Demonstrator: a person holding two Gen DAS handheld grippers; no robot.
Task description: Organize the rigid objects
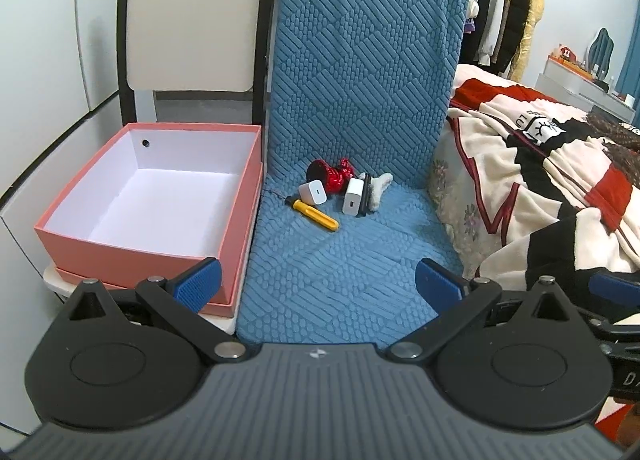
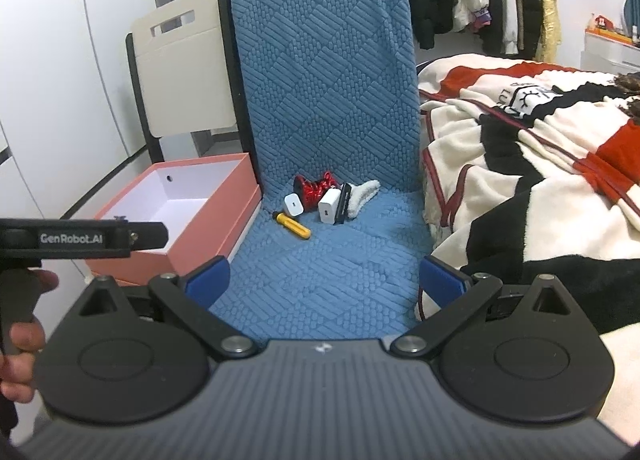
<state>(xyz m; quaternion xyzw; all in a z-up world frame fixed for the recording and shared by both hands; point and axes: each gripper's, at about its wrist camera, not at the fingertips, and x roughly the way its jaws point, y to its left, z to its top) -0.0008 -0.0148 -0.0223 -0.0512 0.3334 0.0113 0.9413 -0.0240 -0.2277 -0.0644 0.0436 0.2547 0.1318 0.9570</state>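
At the back of the blue padded chair seat [image 1: 336, 280] [image 2: 332, 272] lies a small heap: a yellow screwdriver [image 1: 316, 214] [image 2: 294, 225], two white chargers [image 1: 313, 191] [image 1: 353, 197] [image 2: 295, 205] [image 2: 329, 207], a red glittery object [image 1: 334, 176] [image 2: 314, 186], a black flat piece [image 1: 366, 196] and a white fuzzy item [image 1: 380, 188] [image 2: 362, 196]. An empty pink box [image 1: 132, 244] [image 2: 176, 256] with a white inside stands on the cream chair to the left. My left gripper [image 1: 318, 286] and right gripper [image 2: 326, 278] both hang open over the seat's front, holding nothing.
A bed with a cream, red and black blanket [image 1: 540, 180] [image 2: 540, 164] borders the chair on the right. Clothes hang on a rack [image 1: 504, 4] behind. A white wall runs along the left. A person's hand [image 2: 24, 324] grips the other gripper's handle at the left edge.
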